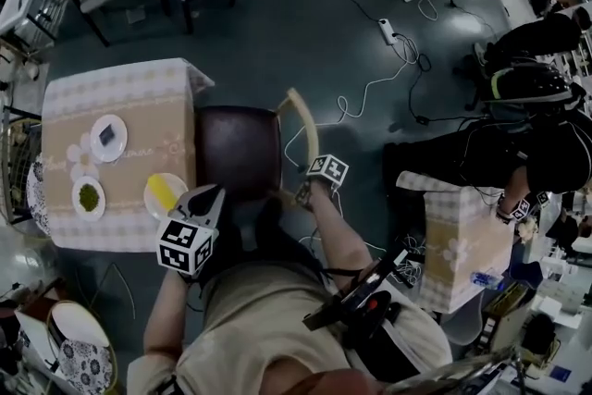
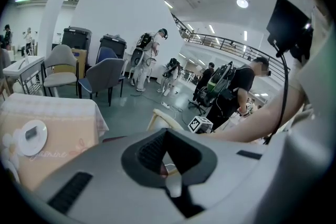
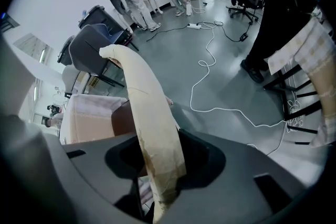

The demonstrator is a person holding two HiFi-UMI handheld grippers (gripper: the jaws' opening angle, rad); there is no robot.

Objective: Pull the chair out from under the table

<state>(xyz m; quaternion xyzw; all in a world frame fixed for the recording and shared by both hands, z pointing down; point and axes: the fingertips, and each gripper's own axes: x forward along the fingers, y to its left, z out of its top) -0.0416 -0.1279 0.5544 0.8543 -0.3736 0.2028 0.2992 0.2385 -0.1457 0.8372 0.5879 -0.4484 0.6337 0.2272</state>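
My right gripper (image 1: 307,191) has its jaws clamped on the cream back rail (image 3: 142,97) of the chair (image 1: 239,148). The chair's dark seat stands against the bench (image 1: 120,88) edge. My left gripper (image 1: 205,203) hangs over the seat, jaws together and empty.

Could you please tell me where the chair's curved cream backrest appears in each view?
Head view: curved cream chair backrest at centre.
Left gripper view: backrest just below centre.
Right gripper view: backrest centre, running down between the jaws.
Shared landmark: beige checked-cloth table, left in all.
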